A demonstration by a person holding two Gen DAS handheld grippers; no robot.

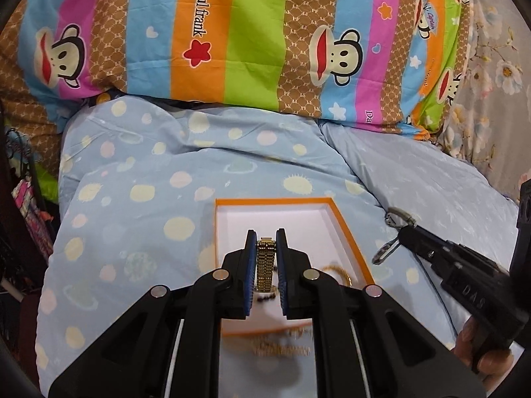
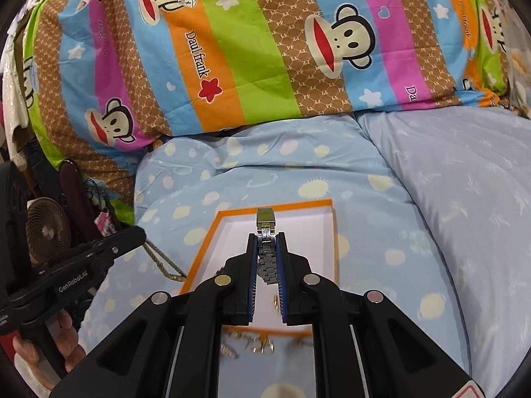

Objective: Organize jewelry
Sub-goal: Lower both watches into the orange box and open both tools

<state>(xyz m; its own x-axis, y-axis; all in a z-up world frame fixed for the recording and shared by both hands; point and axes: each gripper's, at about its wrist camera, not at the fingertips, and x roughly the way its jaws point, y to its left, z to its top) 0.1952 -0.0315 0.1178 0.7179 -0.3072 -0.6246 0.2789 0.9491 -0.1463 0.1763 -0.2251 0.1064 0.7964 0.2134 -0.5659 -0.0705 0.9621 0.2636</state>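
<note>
An orange-rimmed white box (image 1: 345, 222) lies on the blue bedding; it also shows in the right wrist view (image 2: 212, 232). My left gripper (image 1: 266, 242) is shut on a gold link watch band (image 1: 264, 265) above the box. A gold chain (image 1: 338, 272) and a string of dark beads (image 1: 265, 298) lie in the box. My right gripper (image 2: 266, 243) is shut on a silver watch band (image 2: 265, 229), its clasp sticking out over the box. In the left wrist view the right gripper (image 1: 406, 232) holds that silver band (image 1: 393, 232) right of the box.
A striped monkey-print pillow (image 1: 232, 33) lies behind the box. Blue spotted bedding (image 1: 132, 199) surrounds it. More gold jewelry (image 2: 252, 345) lies blurred near the box's front edge. A small fan (image 2: 46, 235) and clutter stand at the left.
</note>
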